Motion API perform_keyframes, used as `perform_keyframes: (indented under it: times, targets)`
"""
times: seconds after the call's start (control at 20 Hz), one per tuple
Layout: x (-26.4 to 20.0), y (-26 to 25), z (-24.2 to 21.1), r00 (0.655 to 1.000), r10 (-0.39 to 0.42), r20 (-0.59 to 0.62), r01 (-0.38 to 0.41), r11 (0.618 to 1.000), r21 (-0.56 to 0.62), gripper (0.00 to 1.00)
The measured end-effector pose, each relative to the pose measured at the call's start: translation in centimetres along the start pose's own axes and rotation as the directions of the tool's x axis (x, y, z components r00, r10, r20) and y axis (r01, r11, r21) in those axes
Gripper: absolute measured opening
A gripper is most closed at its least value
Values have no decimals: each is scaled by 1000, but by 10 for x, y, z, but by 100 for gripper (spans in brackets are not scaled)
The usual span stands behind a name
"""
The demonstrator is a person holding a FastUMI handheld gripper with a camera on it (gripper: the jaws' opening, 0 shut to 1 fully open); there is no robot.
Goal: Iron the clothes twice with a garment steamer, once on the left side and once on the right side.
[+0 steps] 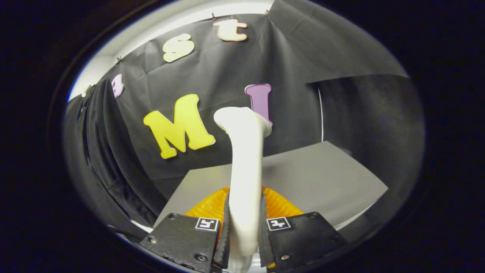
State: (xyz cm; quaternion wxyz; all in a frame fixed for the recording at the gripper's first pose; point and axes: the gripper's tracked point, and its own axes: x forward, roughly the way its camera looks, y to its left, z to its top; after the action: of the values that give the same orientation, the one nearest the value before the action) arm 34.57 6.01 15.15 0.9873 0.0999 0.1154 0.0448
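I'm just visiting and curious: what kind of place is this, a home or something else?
Probably a staged recording booth, not a home: black cloth wall, bare grey table, and a gripper shut on a white garment steamer above an orange plate.

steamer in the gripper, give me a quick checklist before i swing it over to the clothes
1. Grip: both fingers press the white steamer handle, gripper shut on it: ok.
2. Steamer lifted off the orange plate: seems ok, contact hidden.
3. Steamer upright, head up: ok.
4. Dark garment hanging to the left, in sight: ok.
5. Path from grey table to the garment open: ok.
6. Steam on: cannot tell.
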Motion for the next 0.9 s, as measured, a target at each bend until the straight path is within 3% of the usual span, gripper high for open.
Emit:
perform_keyframes:
  times: [0.4,0.9]
  targets:
    - [-68,99,49,987,71,146,-64,996,-56,33]
    - [-122,276,71,939,257,229,-233,964,-129,33]
